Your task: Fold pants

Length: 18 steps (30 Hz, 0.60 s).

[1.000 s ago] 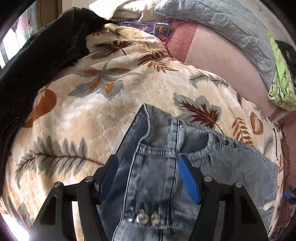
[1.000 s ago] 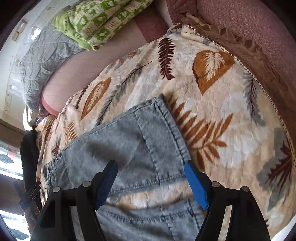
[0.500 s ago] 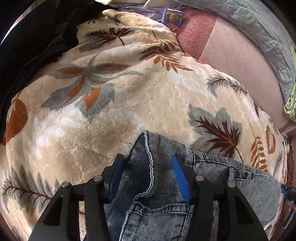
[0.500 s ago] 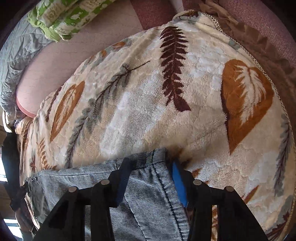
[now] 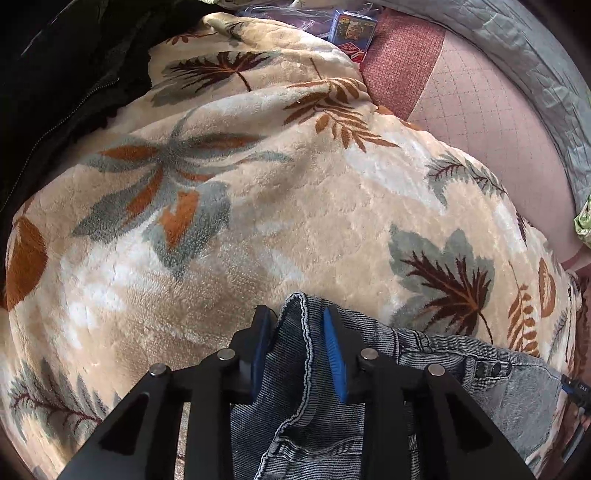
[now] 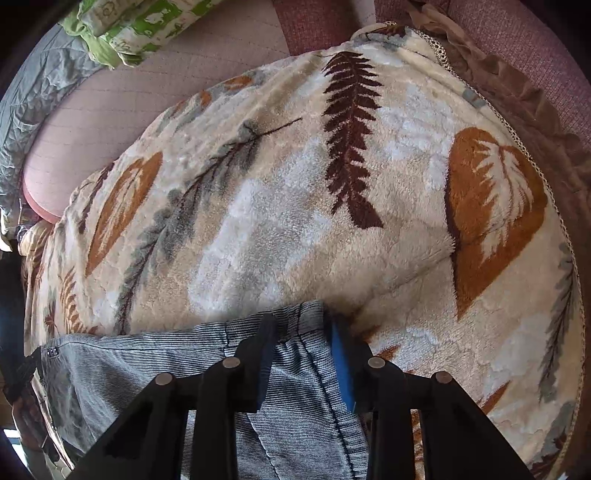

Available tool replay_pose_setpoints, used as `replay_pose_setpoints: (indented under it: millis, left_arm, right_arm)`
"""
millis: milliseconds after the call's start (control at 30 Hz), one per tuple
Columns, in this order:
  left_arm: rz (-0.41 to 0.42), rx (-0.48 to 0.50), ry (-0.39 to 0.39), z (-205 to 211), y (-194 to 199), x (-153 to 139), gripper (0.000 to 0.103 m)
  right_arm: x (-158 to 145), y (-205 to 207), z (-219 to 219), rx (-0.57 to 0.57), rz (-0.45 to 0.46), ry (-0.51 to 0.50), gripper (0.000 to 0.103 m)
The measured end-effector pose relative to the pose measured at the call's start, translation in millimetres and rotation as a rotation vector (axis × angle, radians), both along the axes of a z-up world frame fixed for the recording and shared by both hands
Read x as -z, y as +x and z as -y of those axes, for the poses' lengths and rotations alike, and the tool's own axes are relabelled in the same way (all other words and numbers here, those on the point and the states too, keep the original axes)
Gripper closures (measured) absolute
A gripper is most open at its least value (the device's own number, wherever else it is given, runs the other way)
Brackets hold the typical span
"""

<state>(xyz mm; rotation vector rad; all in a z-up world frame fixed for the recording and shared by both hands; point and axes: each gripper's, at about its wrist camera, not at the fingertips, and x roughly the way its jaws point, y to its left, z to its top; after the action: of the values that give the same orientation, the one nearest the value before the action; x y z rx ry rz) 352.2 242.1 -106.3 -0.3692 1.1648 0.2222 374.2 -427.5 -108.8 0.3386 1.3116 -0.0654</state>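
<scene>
The pants (image 5: 461,373) are grey-blue denim and lie flat on a cream blanket with a leaf print (image 5: 258,221). My left gripper (image 5: 295,325) points steeply down at their left top corner. Its jaws are closing, and the blue pads (image 5: 334,354) pinch the bunched hem of that corner. In the right wrist view the pants (image 6: 147,365) stretch away to the left. My right gripper (image 6: 301,328) straddles their right top corner with its jaws closing. The denim there lies flat between the fingers (image 6: 341,362), which sink into the blanket.
A black jacket (image 5: 55,74) lies along the blanket's left side. A small printed box (image 5: 352,27) sits at the far edge. A pink quilted sheet (image 6: 129,96), a grey quilt (image 6: 33,96) and a green patterned cloth (image 6: 122,26) lie beyond. A brown fringed edge (image 6: 517,96) borders the right.
Both grippers have come down and forward to the top corners of the pants. Their jaws have narrowed a lot, and the left corner is now bunched between the pads.
</scene>
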Motion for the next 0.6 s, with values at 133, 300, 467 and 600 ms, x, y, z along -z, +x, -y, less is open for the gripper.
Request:
replay_pose_setpoints:
  millis: [133,300,467,600]
  left_arm:
    - [0.013,0.027,0.056,8.6,0.9,-4.2,0.090]
    - [0.072,0.009,0.082,13.7,-6.4,-20.8,0.092]
    - [0.168,0.013,0.066,16.8,-25.8,-54.8,0.092]
    - [0.256,0.021,0.026,21.1,-52.8,-85.2,0.092]
  right_arm:
    - [-2.9,0.9,-4.4,-0.014,0.009,-0.030,0.083]
    - [-19.9,-4.5,-9.4,-0.023,0.064,-0.042,0.087]
    - [-43.1,-14.9,-8.4,-0.012,0.129,-0.035,0.087]
    - [-70.2,-34.0,-7.9,-0.005,0.204,-0.021,0.087]
